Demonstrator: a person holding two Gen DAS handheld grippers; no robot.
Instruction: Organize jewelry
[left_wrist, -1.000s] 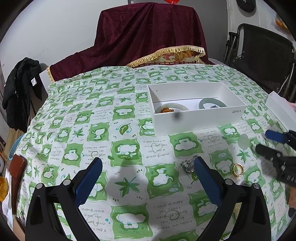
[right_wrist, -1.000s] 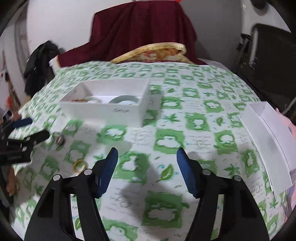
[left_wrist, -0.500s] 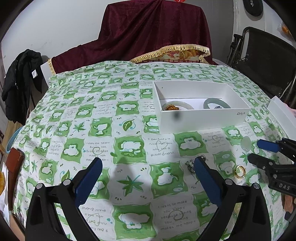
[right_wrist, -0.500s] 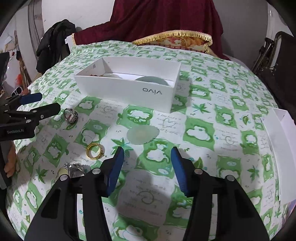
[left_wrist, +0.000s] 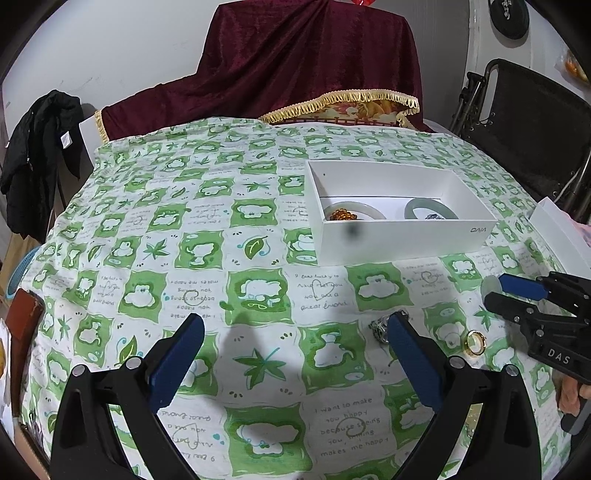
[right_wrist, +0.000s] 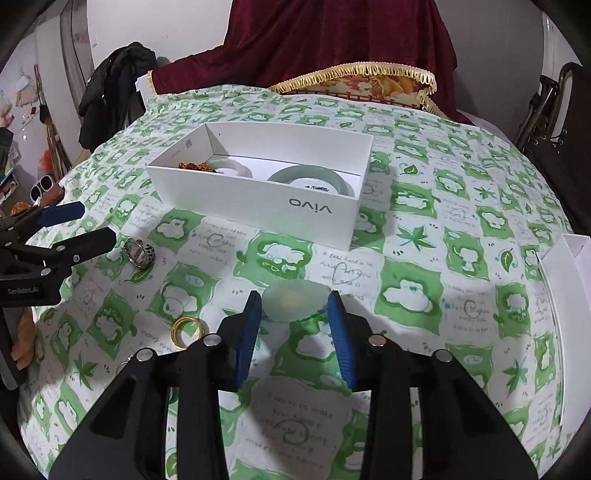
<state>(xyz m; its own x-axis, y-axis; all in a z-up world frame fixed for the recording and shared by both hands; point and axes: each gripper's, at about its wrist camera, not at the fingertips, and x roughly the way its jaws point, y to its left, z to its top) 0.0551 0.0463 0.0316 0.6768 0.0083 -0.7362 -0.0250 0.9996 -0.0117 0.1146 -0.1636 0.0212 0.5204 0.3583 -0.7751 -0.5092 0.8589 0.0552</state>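
Jewelry lay scattered on the desk (left_wrist: 258, 177) under a green-and-white cloth. From the right wrist view, the right hand-held gripper (right_wrist: 294, 302) had just been closing its jaws around a pale translucent disc (right_wrist: 295, 304); the blue pads stood at the disc's two edges, though whether they pressed on it I could not tell. The left view caught only a sliver of that disc (left_wrist: 490, 285) at the gripper's tip. The left hand-held gripper (left_wrist: 295, 332) stood wide and empty, with a silver ring (left_wrist: 379, 329) just beside its right finger. A gold ring (right_wrist: 186, 331) lay near the right gripper. The white box (right_wrist: 258, 192) held two pale bangles and amber beads (left_wrist: 341, 214).
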